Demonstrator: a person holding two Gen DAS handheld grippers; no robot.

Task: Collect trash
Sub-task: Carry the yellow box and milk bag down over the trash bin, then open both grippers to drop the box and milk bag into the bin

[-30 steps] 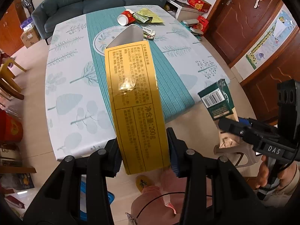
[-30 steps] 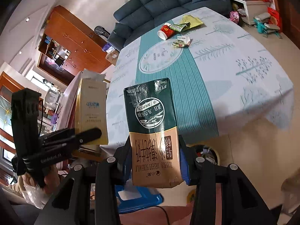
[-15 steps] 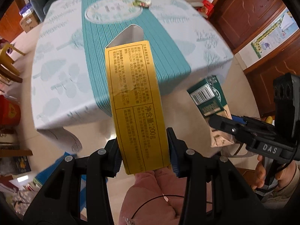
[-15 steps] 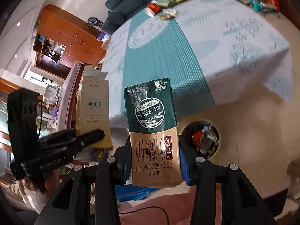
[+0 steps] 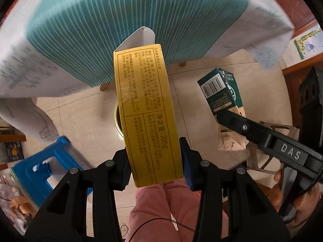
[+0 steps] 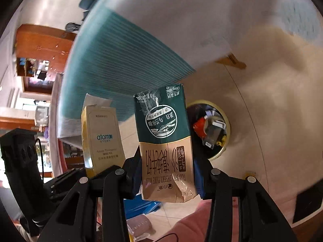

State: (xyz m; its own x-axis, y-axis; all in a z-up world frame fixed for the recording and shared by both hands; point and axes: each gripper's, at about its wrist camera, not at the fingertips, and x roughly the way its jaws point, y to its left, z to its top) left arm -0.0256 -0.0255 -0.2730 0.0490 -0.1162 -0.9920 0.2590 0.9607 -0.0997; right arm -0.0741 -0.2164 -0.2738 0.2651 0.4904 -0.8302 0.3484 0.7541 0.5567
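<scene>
Trash is what both my grippers carry at this moment. My left gripper (image 5: 154,169) is clamped on the lower end of a tall yellow box (image 5: 147,111), its blue pads (image 5: 185,161) pressing the narrow sides, with the box's open white flap sticking up at the far end. My right gripper (image 6: 167,179) is clamped the same way on a green and tan milk carton (image 6: 164,141), gripped near its crumpled bottom.

Both hang over the tiled floor near the edge of the table, just below the draped tablecloth (image 5: 141,20). The waste bin (image 6: 212,129), a round one with a yellowish rim and rubbish already inside, sits on the floor just beyond the carton in the right view. In the left view only a sliver of its rim (image 5: 118,125) shows behind the yellow box.

My worry is aim. The yellow box hides nearly the whole bin from my left camera, so I could let go off-centre and have it tip over the rim onto the tiles. The two items are close side by side, so they could knock each other if released together. The carton's bottom is crushed, so it may twist in the pads. The long box could also bridge the rubbish already in there and topple out.
</scene>
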